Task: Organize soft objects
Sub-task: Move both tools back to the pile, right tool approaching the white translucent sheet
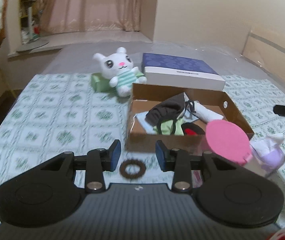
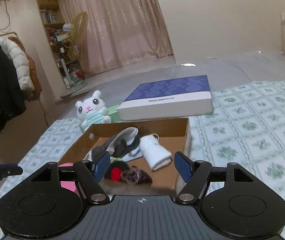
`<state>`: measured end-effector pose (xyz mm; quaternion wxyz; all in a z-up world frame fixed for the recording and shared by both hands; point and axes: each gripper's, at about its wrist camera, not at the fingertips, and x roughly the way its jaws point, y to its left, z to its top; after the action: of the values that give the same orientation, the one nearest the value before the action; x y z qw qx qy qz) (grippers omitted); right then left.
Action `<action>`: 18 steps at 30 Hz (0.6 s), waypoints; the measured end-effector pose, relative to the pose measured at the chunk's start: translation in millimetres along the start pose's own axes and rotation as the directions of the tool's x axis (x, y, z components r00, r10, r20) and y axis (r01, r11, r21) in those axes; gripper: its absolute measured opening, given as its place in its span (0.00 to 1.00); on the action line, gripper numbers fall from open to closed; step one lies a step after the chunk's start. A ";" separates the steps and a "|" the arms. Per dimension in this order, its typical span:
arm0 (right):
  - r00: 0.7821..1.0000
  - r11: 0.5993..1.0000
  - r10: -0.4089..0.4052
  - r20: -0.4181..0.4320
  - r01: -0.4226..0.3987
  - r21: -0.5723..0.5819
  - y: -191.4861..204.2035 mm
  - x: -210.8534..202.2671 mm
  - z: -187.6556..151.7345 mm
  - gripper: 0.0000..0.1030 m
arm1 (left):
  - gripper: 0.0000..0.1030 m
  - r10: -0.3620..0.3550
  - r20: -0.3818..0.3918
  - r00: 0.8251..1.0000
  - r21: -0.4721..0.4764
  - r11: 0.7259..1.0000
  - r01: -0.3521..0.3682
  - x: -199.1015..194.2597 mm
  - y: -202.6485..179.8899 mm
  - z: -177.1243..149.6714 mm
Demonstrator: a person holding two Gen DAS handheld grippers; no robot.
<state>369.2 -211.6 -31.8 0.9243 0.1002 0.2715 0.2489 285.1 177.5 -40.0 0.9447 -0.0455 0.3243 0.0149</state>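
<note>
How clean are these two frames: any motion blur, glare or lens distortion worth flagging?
Left wrist view: the green-patterned bedsheet and the small brown ring-shaped hair tie are smeared by motion, while the white plush bunny is only slightly soft. Right wrist view: the sheet smears at right, a bright glare spot sits on the clear plastic cover, and the pink curtains bow with fisheye.

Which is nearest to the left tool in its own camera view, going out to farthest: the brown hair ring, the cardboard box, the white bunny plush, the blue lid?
From the left tool:
1. Brown hair ring, on the bedspread right between the fingers.
2. Cardboard box, just ahead, slightly right.
3. White bunny plush, beyond the box's far left corner.
4. Blue lid, behind the box; too close to call against the bunny.
</note>
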 end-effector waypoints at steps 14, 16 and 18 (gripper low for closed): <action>0.996 0.997 0.077 -0.048 -0.075 0.035 47.1 -94.3 -50.3 0.69 | 0.35 0.122 -0.016 0.992 -0.169 0.978 -0.123 -116.0 -2.0 -66.9; 0.994 0.996 0.088 -0.067 -0.086 0.026 55.6 -100.6 -59.9 0.69 | 0.35 0.135 -0.020 0.991 -0.178 0.975 -0.136 -128.3 -6.8 -75.8; 0.992 0.996 0.094 -0.086 -0.094 0.005 65.4 -107.7 -70.0 0.69 | 0.35 0.141 -0.022 0.990 -0.187 0.972 -0.143 -139.2 -11.3 -84.3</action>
<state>225.6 -207.6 -20.4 0.8989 0.1026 0.3063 0.2959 124.3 158.4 -19.9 0.9313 -0.1113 0.3280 0.1127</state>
